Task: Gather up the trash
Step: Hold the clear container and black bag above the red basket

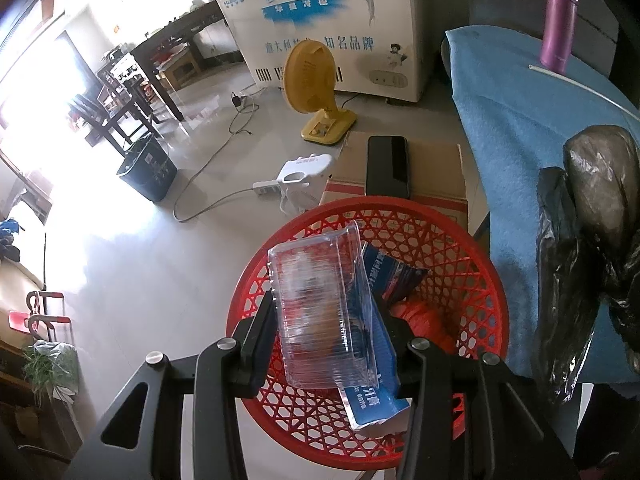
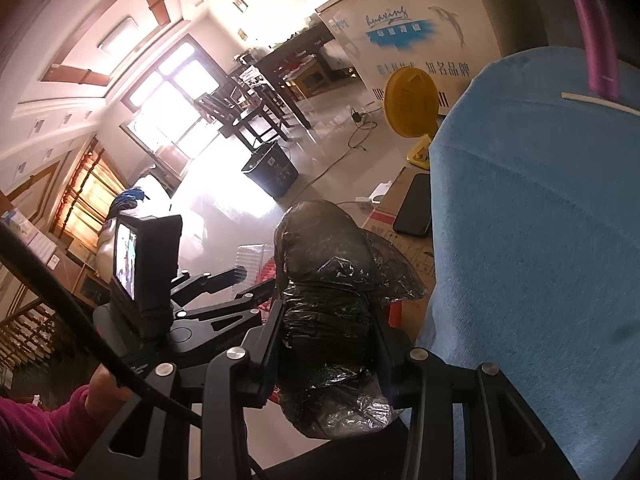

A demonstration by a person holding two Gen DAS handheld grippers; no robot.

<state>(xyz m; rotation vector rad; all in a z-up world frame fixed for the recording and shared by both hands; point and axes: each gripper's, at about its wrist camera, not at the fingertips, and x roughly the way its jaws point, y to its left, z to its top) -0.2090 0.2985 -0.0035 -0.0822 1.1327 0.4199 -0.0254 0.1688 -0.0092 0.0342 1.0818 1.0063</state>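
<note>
Clamped between my left gripper's (image 1: 326, 344) pads is a clear plastic clamshell box (image 1: 320, 308), and a blue printed packet (image 1: 378, 364) is pinched against its right side. Both hang just above the red lattice basket (image 1: 472, 280), which already has some orange trash in its bottom. My right gripper (image 2: 328, 356) is closed on a bundle wrapped in black plastic film (image 2: 328, 300), held to the left of the blue cloth-covered surface (image 2: 540, 240) and near the basket, though I cannot tell from its own view whether it is over the rim.

I judge the step in hand to be the drop. To do it well I would keep the left load centred over the basket mouth and lower it a little, since a light clamshell may tip and catch on the rim. I would open the pads fully so the packet falls too, not clinging to a pad. The bundle should wait until the left gripper is clear. Far behind, the phone (image 1: 387, 168) on the cardboard box (image 1: 436, 172) and the yellow fan (image 1: 316, 88) are not trash.
</note>
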